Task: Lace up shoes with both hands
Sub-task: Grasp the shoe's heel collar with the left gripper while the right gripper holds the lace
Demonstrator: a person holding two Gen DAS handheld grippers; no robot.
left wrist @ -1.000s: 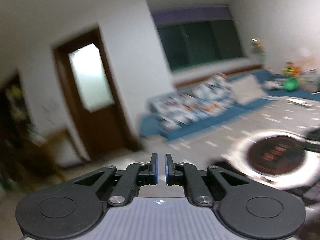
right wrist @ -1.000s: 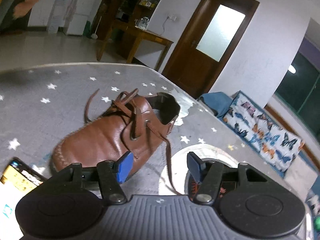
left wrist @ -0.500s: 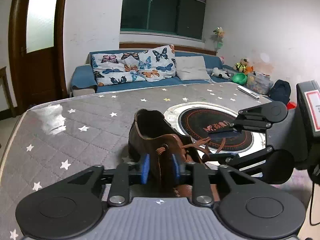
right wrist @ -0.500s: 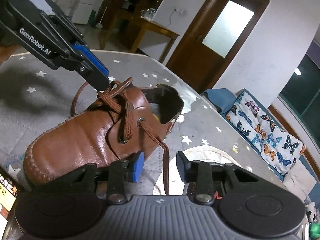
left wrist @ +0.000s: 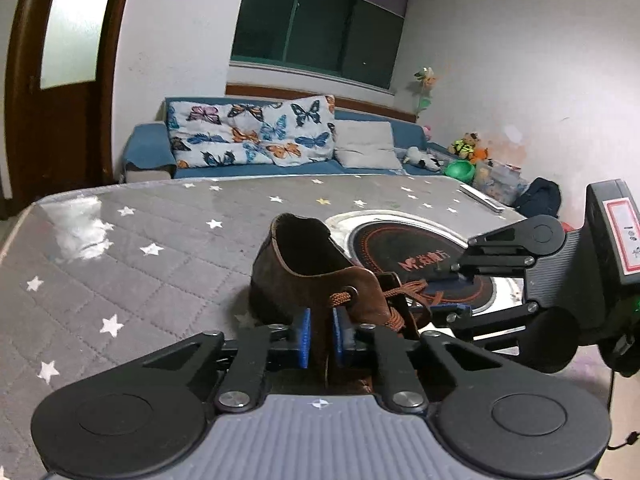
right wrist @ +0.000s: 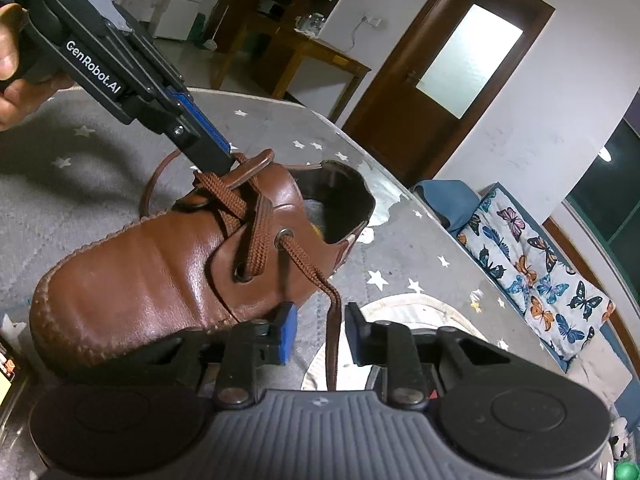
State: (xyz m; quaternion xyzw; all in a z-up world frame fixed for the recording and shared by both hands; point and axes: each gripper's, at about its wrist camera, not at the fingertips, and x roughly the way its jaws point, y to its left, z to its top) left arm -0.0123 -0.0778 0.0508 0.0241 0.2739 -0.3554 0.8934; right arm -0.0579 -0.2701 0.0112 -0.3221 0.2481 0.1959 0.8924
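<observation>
A brown leather shoe [right wrist: 160, 264] with brown laces lies on the grey star-patterned table [left wrist: 120, 264]; it also shows in the left wrist view [left wrist: 304, 276]. My left gripper [left wrist: 320, 336] is nearly closed around the left lace strand at the shoe's left eyelet flap; in the right wrist view its fingertips [right wrist: 216, 152] touch the laces. My right gripper [right wrist: 320, 332] is open, with the loose right lace end [right wrist: 332, 320] hanging between its fingers, apart from both pads. It shows from the side in the left wrist view [left wrist: 452, 292].
A round black hotplate [left wrist: 404, 256] in a white ring is set into the table just beyond the shoe. A phone [right wrist: 8, 372] lies at the table's near left. A blue sofa [left wrist: 248, 152] with butterfly cushions and a brown door [right wrist: 452, 76] stand behind.
My left gripper swung from facing the room down to the shoe and closed in on the left lace. My right gripper moved closer to the shoe and narrowed around the hanging lace.
</observation>
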